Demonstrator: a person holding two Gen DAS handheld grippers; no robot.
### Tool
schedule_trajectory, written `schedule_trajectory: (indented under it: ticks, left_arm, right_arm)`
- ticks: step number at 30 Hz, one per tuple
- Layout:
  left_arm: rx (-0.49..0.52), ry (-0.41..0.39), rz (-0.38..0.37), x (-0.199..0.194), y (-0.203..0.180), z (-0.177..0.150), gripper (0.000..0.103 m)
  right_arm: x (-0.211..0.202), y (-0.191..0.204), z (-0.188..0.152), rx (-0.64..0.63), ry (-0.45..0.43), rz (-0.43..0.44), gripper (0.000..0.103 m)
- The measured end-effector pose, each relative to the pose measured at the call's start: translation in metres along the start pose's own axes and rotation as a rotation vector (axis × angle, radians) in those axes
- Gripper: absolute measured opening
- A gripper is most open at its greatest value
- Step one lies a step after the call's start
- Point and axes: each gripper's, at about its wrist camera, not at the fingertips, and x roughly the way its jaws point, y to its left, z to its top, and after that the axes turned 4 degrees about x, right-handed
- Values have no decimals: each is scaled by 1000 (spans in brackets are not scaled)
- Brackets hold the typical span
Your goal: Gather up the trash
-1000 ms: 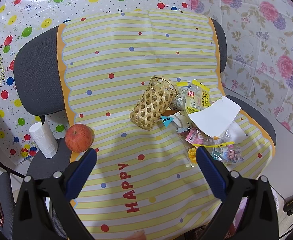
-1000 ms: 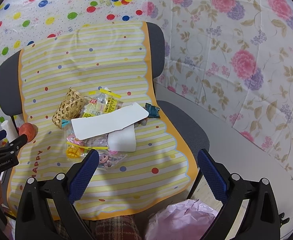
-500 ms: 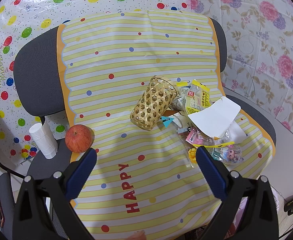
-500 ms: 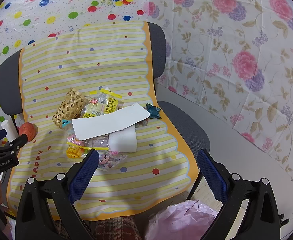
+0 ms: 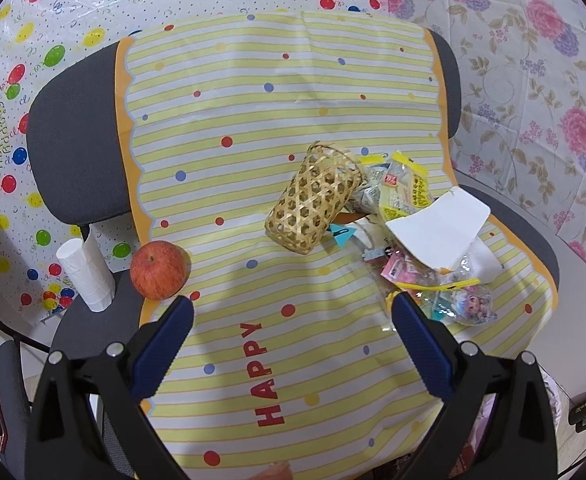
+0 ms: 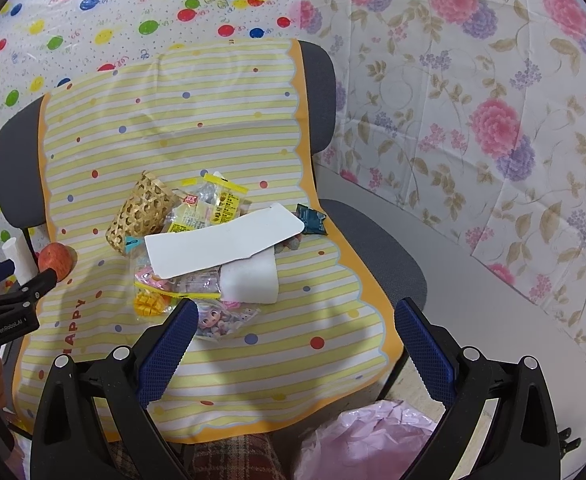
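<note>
A heap of trash lies on a chair seat draped with a yellow striped sheet [image 6: 221,128]: a white card [image 6: 225,242], a yellow snack packet [image 6: 219,204], a white foam block [image 6: 249,278], a doll-print wrapper [image 6: 223,320] and a dark green wrapper [image 6: 311,220]. A woven bamboo basket [image 5: 313,198] lies on its side left of the heap. My left gripper [image 5: 293,320] hovers open above the "HAPPY" lettering, with the card [image 5: 441,230] to its right. My right gripper [image 6: 293,320] is open too, above the seat's front, nothing between its fingers. A pink bag [image 6: 365,440] sits below the seat.
A red apple [image 5: 159,264] rests at the sheet's left edge beside a stack of white paper cups [image 5: 87,274]. Balloon-print and floral sheets cover the walls behind. In the right wrist view the left gripper [image 6: 17,280] reaches in from the left, near the apple [image 6: 55,258].
</note>
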Motion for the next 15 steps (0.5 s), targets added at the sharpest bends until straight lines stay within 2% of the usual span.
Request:
schedule_trajectory:
  ticks: [3, 6, 9, 11, 13, 15]
  left_arm:
    - [-12, 23, 1, 11, 5, -2, 96]
    - [-17, 40, 0, 22, 9, -4, 96]
    - [-12, 48, -2, 31, 12, -7, 96]
    - [-4, 56, 6, 36, 14, -8, 96]
    - [-6, 60, 20, 42, 15, -8, 96]
    - [-13, 66, 29, 47, 19, -8, 96]
  right_arm:
    - [8, 3, 0, -1, -15, 37, 97]
    - [18, 9, 2, -6, -34, 132, 97]
    - [36, 24, -1, -71, 21, 172, 97]
    - [45, 35, -4, -115, 30, 164, 97]
    - [53, 43, -6, -168, 10, 109, 96]
    - [58, 44, -5, -171, -7, 94, 95]
